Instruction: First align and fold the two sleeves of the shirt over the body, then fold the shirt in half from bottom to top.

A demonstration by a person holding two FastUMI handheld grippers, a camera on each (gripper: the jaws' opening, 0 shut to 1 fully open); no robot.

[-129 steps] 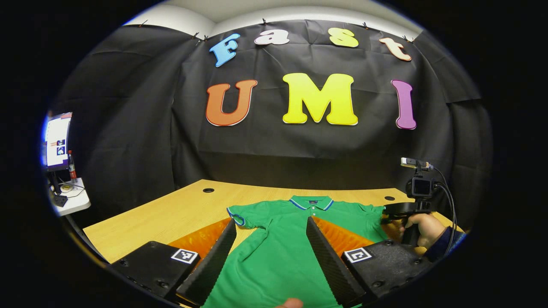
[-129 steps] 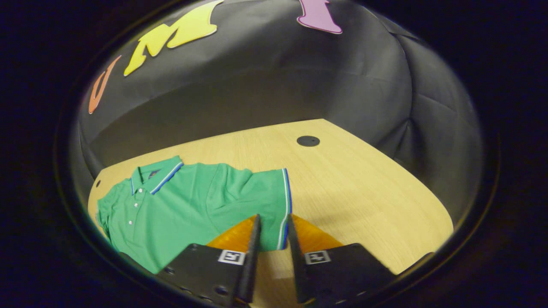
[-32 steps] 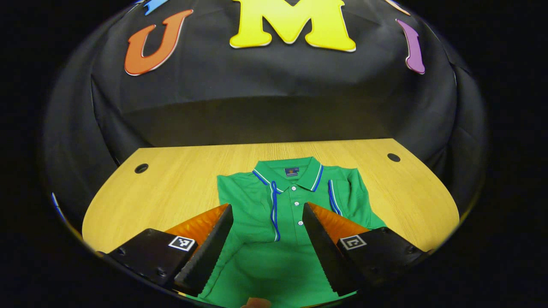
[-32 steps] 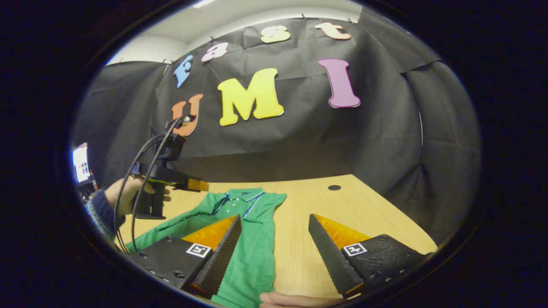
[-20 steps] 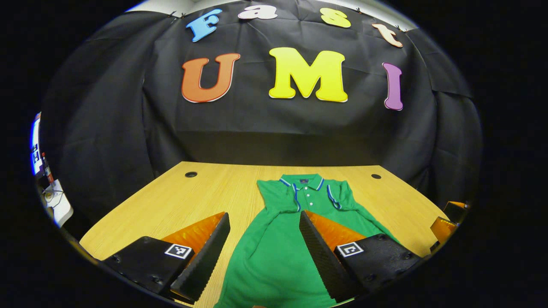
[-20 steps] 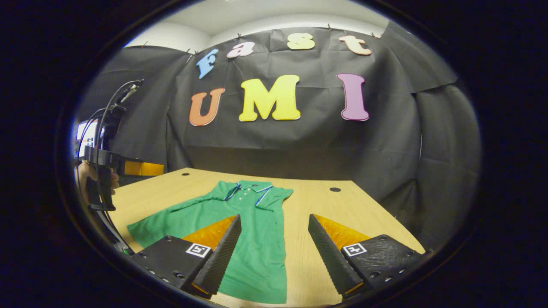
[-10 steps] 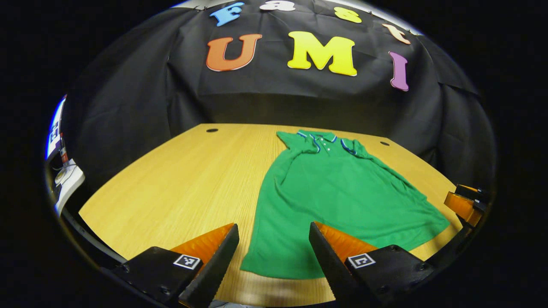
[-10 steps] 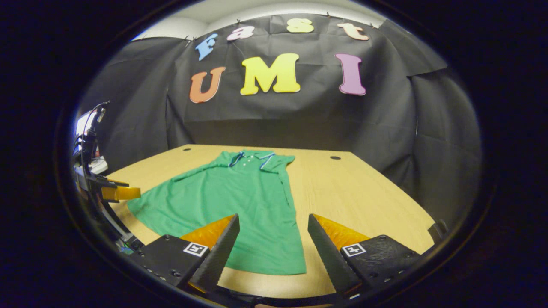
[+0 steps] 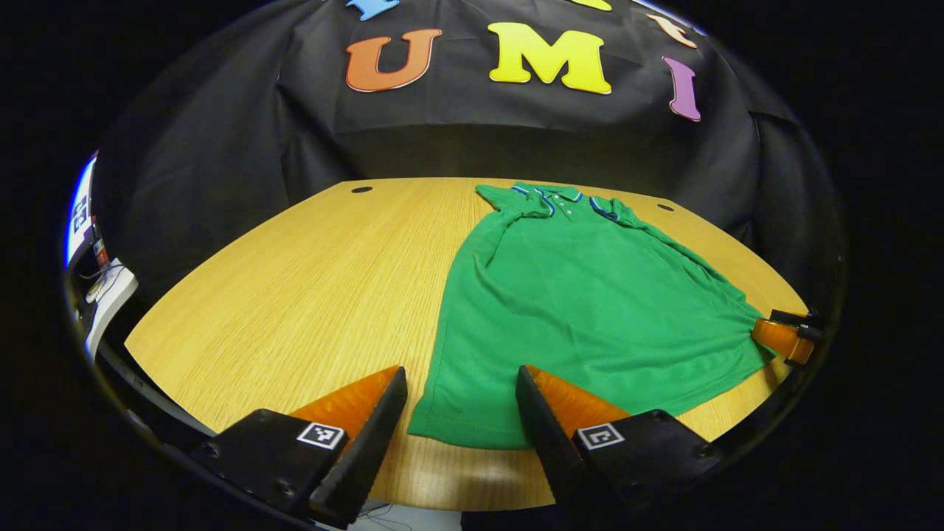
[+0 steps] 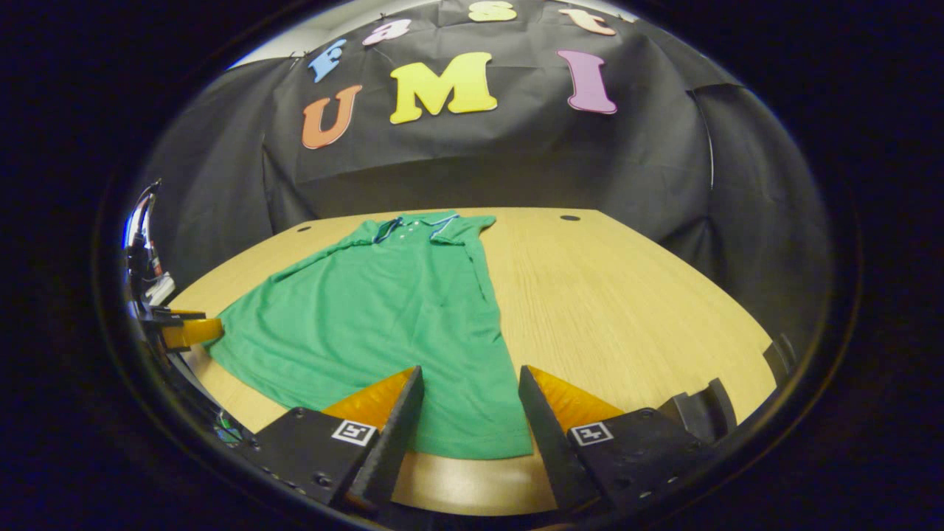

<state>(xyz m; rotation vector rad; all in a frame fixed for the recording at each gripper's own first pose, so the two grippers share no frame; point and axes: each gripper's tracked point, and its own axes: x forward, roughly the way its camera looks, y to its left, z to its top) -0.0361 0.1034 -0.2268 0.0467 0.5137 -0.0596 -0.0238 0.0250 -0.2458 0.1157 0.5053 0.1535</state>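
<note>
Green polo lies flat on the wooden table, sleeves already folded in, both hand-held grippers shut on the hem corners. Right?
Not quite: the left gripper and right gripper are open, each framing a hem corner of the polo, as the left and right gripper views show. The rest stands.

Shirt (image 9: 590, 295) hem corner hidden behind near finger (left gripper view).

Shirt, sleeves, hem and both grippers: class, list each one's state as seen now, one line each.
Shirt: flat on the table, collar far.
Sleeves: folded over the body.
Hem: near edge, unfolded.
Left gripper: open at the hem's corner.
Right gripper: open at the other corner.
</note>
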